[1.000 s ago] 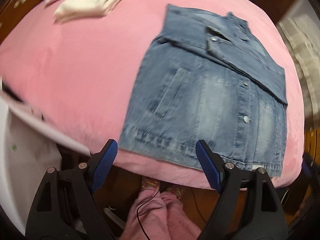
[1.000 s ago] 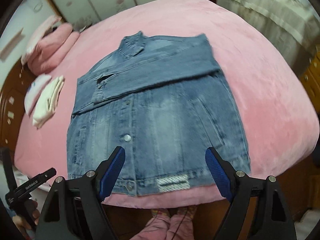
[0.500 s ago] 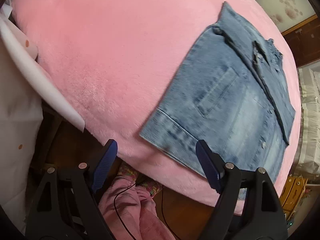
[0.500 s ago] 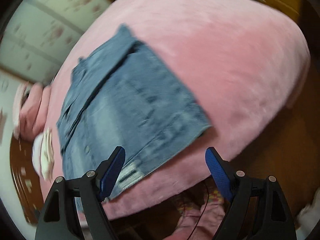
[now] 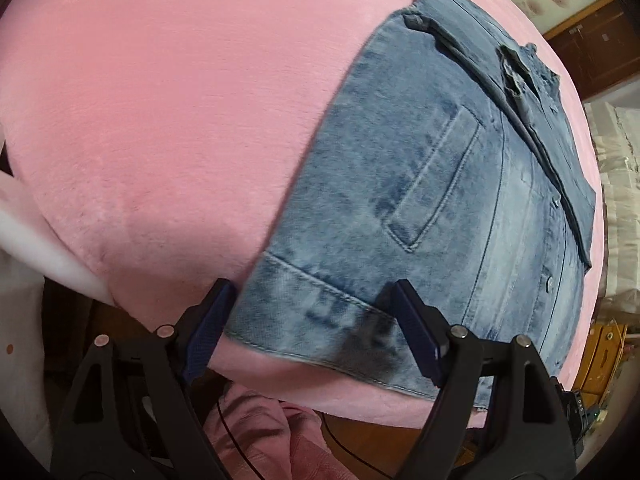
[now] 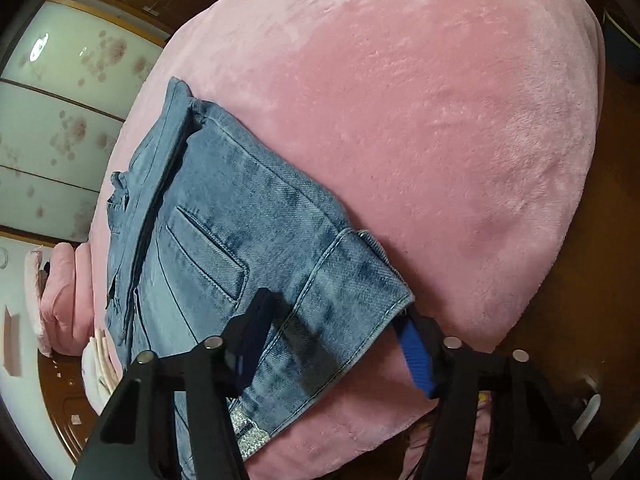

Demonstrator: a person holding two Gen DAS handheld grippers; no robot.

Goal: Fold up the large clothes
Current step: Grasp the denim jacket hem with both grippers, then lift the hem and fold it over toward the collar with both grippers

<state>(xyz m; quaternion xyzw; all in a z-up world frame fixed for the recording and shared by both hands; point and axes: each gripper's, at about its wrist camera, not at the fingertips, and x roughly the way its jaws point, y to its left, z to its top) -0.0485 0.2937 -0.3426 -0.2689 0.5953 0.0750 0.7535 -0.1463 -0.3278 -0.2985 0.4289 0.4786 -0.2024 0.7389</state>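
Denim, faded blue, spread flat on a pink plush bed (image 5: 160,120): that's the denim jacket (image 5: 440,184), sleeves already crossed over the chest, hem toward the bed's near edge.

Left gripper (image 5: 312,332) sits low at 6 o'clock in its own view, fingers (image 5: 208,328) spread wide, and the jacket's hem corner lies right between them. The left finger is just off the cloth over the pink fleece, the right one over the waistband. Nothing pinched yet.

Right gripper (image 6: 332,344) mirrors it at the opposite hem corner. Its fingers (image 6: 416,356) are wide too, 1 over the denim near the slanted pocket, the other just outside the corner that has curled up a little off the bed. Empty as well.

Here's what matters: the jacket's long axis runs from the hem at 6 o'clock away toward the collar at about 1 o'clock in the left view and 10 o'clock in the right view. Both hands look equally close, each on its own corner, so I'd judge the next move is a 2-handed pinch of the waistband and a carry up toward the collar.

Folded pale clothes (image 6: 96,376) and pink pillows (image 6: 60,292) wait at 9 o'clock in the right view, well apart from the work.
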